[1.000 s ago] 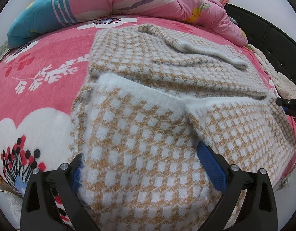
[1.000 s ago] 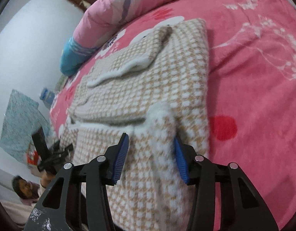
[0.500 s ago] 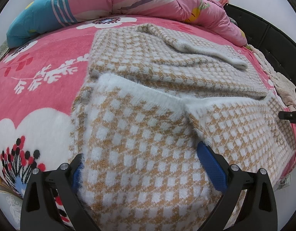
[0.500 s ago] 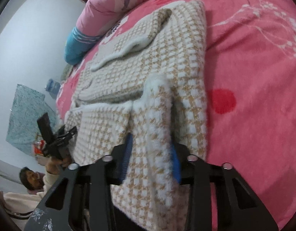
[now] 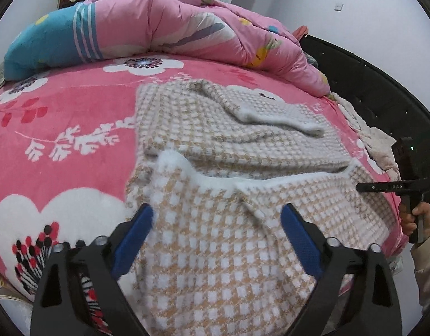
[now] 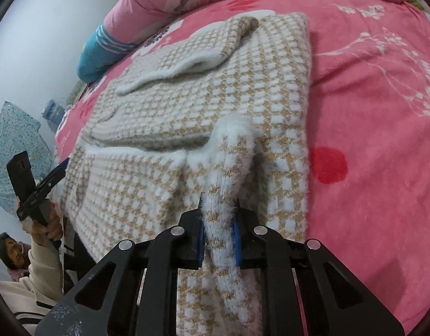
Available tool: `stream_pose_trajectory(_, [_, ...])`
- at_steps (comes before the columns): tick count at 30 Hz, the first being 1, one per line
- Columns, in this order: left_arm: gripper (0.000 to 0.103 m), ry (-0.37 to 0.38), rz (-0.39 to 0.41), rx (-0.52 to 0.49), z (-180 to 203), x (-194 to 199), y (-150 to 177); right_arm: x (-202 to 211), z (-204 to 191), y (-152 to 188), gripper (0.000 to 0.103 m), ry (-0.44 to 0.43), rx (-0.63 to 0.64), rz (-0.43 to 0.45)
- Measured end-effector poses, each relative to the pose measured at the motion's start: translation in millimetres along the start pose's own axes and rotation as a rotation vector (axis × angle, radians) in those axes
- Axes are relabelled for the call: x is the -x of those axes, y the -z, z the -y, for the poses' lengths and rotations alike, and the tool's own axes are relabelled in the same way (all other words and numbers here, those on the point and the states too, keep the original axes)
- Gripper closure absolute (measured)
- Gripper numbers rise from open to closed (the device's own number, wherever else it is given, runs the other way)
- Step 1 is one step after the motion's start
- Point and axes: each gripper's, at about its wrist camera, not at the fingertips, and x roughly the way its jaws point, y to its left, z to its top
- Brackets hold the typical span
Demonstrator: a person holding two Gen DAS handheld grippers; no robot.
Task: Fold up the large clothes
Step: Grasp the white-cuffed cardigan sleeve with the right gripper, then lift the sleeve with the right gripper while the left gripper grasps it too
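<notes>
Where the bed (image 5: 75,128) fills both views under its pink flowered plush cover, one fuzzy tan-and-white checked knit garment (image 5: 231,140) lies spread across the middle of each frame, its near part folded over and one sleeve (image 6: 187,53) laid across the far part. One rolled pink-and-blue quilt (image 5: 147,36) lies along the upper edge. Two tools appear. Left tool (image 5: 215,238), bottom of the left wrist view: blue pads wide apart and closing, garment between them, not pressed. Right tool (image 6: 218,232), bottom centre of the right wrist view: two blue pads closing on a raised fold of the garment's white-trimmed edge, pinching it. One hand (image 6: 47,224) at lower left grips the other tool's handle.
</notes>
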Motion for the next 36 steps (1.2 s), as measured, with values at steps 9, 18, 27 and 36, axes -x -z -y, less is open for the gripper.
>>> stream_pose_trajectory(9, [0.04, 0.009, -0.009, 0.074, -20, -9, -3, 1, -1, 1, 0.087, 0.012, 0.009, 0.004])
stream_pose_trajectory(18, [0.049, -0.033, -0.094, 0.106, -34, -29, -9, 1, 0, 1, 0.087, 0.008, 0.005, 0.006])
stream_pose_trajectory(27, [0.063, -0.017, -0.065, 0.055, -20, -14, -8, -3, 7, -1, 0.087, 0.016, -0.007, 0.0])
stream_pose_trajectory(36, [0.085, -0.086, -0.089, 0.066, -21, -20, -4, 5, -12, 3, 0.095, 0.11, 0.064, 0.05])
